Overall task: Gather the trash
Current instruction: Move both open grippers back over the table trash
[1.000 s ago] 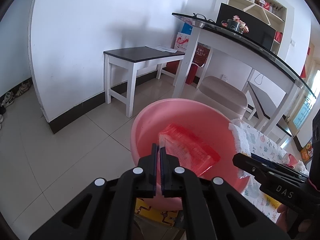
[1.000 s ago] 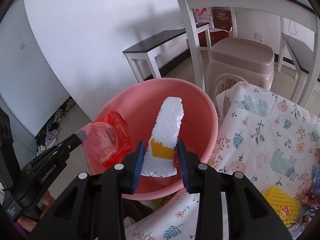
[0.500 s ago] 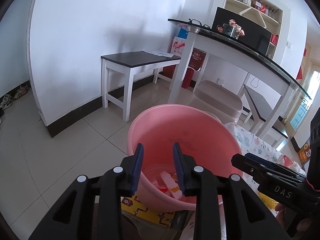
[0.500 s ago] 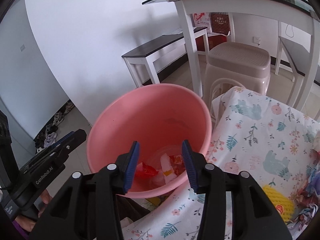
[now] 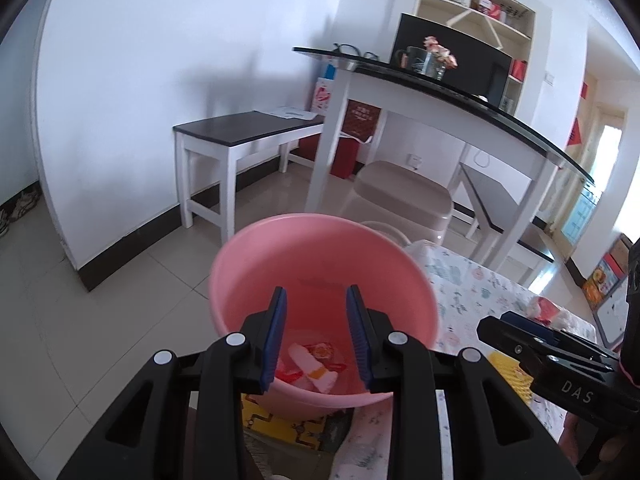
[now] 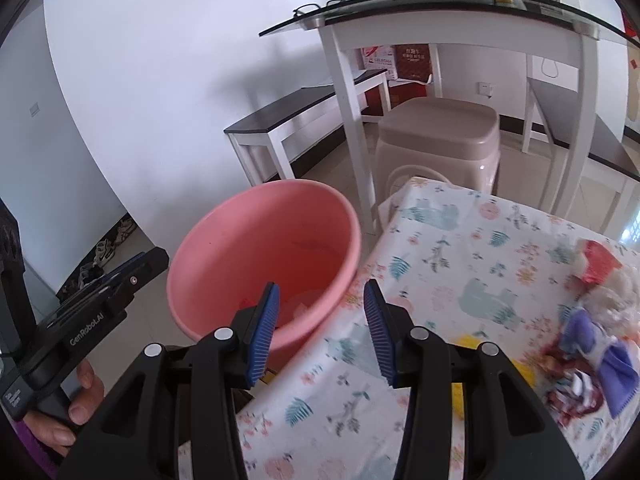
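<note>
1. Both claws are released and hold nothing: the left gripper (image 5: 316, 332) hangs above the pink bucket (image 5: 256, 256).
2. The right gripper (image 6: 322, 332) straddles the bucket rim and the tablecloth (image 6: 460, 264) edge.
3. The remaining trash pile (image 6: 592, 320) lies at three o'clock from the right claw, nearer that hand, across open cloth.

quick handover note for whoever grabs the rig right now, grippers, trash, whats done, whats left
Left gripper: open, empty, over the pink bucket.
Right gripper: open, empty, over the bucket's edge and the floral tablecloth.
Done: a white foam piece and red wrappers lie in the bucket's bottom.
Left: the trash pile at the cloth's right side and a yellow sponge-like piece near the right gripper.
</note>
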